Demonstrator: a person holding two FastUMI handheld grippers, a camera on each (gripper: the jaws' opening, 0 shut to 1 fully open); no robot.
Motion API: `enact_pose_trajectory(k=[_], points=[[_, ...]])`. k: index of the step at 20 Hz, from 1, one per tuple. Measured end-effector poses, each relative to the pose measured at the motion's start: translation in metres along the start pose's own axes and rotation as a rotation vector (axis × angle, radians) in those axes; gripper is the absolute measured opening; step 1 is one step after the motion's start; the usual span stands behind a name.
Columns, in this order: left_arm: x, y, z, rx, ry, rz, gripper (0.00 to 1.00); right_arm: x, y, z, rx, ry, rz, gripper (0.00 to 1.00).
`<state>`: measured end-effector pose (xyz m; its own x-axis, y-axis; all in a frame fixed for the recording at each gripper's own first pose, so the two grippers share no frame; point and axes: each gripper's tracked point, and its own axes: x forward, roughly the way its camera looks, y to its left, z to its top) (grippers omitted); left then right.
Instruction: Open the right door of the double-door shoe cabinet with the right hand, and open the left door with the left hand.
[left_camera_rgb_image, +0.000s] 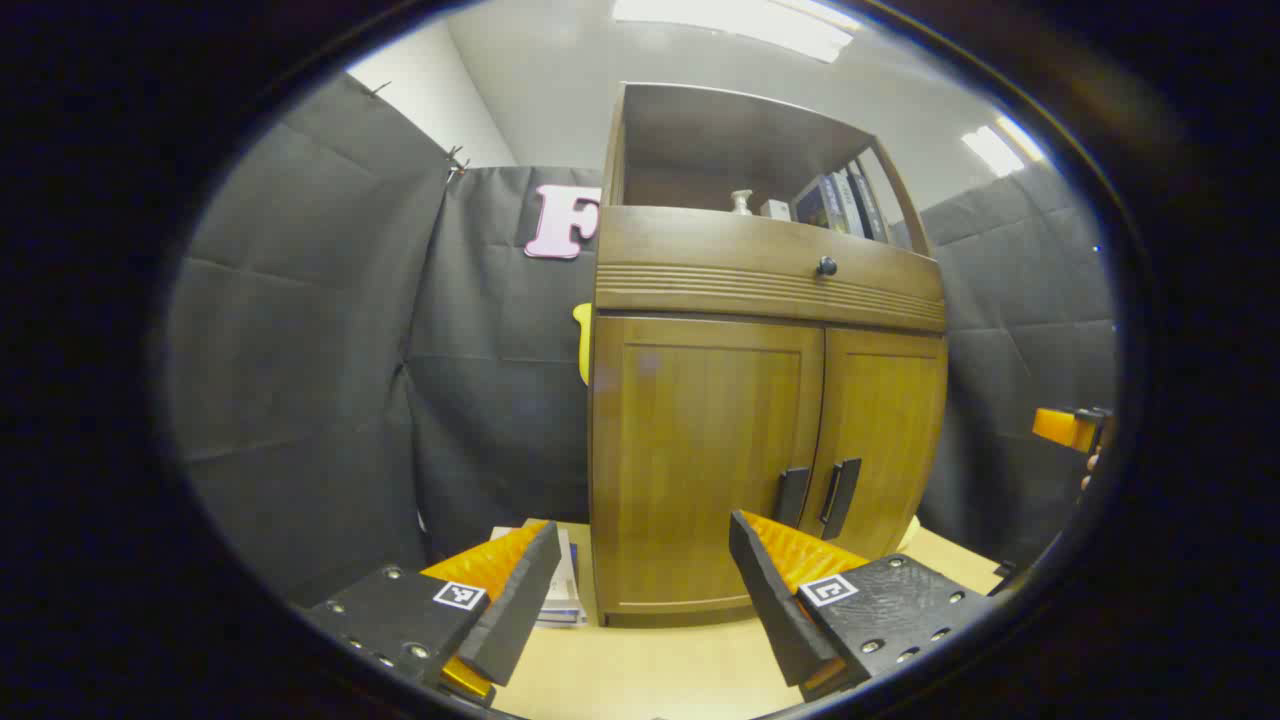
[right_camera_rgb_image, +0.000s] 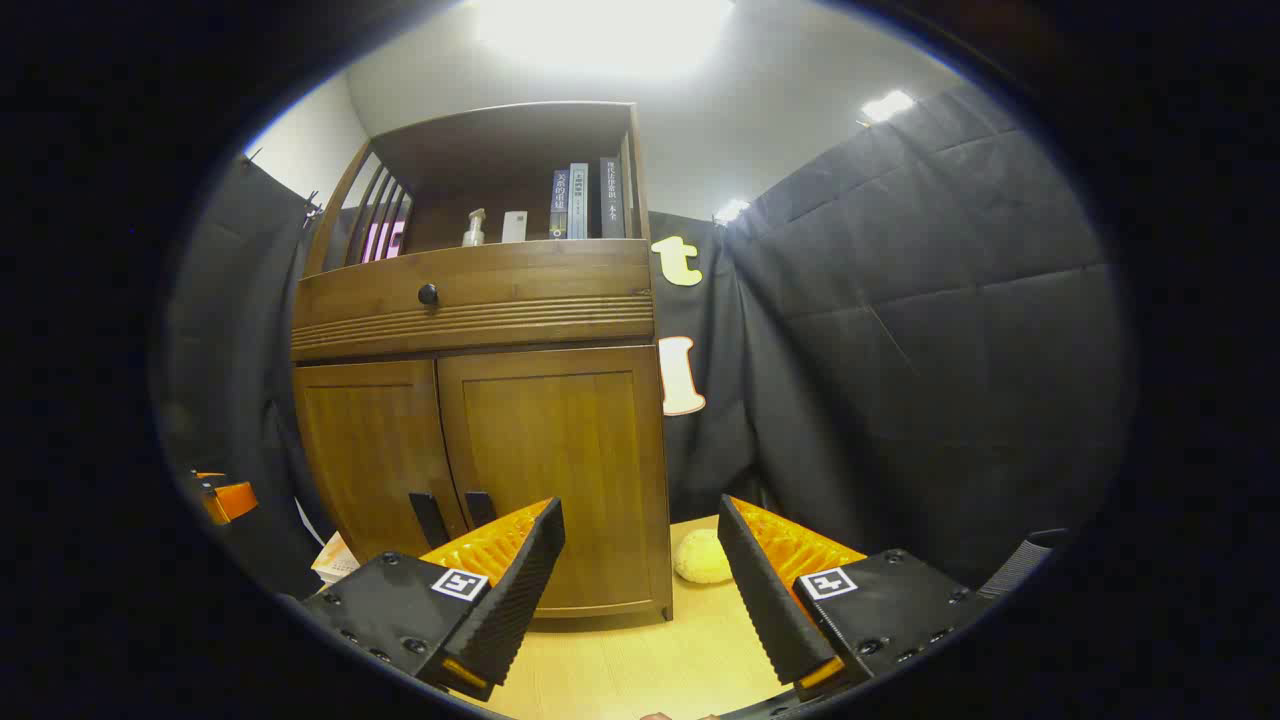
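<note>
A brown wooden shoe cabinet (left_camera_rgb_image: 760, 290) stands on a light tabletop, and both of its doors are closed. The left door (left_camera_rgb_image: 700, 450) and right door (left_camera_rgb_image: 885, 440) each carry a dark vertical handle (left_camera_rgb_image: 792, 495) near the middle seam. My left gripper (left_camera_rgb_image: 640, 610) is open and empty, a short way in front of the left door. In the right gripper view, the right door (right_camera_rgb_image: 560, 460) faces my open, empty right gripper (right_camera_rgb_image: 640, 600), whose left finger covers the lower end of that door's handle (right_camera_rgb_image: 480, 508). The other gripper (right_camera_rgb_image: 225, 498) shows at the far left.
A drawer with a round knob (right_camera_rgb_image: 428, 294) sits above the doors, and an open shelf holds books (right_camera_rgb_image: 585, 200) and a small bottle (right_camera_rgb_image: 473, 228). A yellow soft object (right_camera_rgb_image: 702, 557) lies by the cabinet's right corner. Papers (left_camera_rgb_image: 565, 590) lie at its left.
</note>
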<state>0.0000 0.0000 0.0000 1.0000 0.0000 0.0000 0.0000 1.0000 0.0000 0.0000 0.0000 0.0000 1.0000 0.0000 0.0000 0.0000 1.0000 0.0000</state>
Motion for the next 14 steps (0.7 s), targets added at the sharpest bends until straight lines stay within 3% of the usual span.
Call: enact_pose_trajectory(k=[3,4,5,6,7,14], points=[[-0.001,0.003,0.005,0.005,-0.013,0.013,0.99,-0.003,0.010,-0.007,0.015,0.017,0.022,0.94],[-0.001,0.003,0.006,0.002,-0.019,0.015,0.99,-0.002,0.013,-0.011,0.015,0.026,0.031,1.00],[0.000,0.003,0.006,0.000,-0.025,0.014,0.99,-0.002,0.017,-0.013,0.012,0.037,0.039,0.94],[0.000,0.004,0.008,-0.001,-0.027,0.017,0.99,-0.001,0.020,-0.014,0.012,0.045,0.048,1.00],[0.000,0.005,0.006,0.001,-0.022,0.022,0.95,-0.001,0.024,-0.015,0.014,0.050,0.057,0.97],[-0.007,0.007,-0.001,-0.029,0.013,0.060,0.99,0.000,0.056,-0.021,0.000,0.072,0.115,0.97]])
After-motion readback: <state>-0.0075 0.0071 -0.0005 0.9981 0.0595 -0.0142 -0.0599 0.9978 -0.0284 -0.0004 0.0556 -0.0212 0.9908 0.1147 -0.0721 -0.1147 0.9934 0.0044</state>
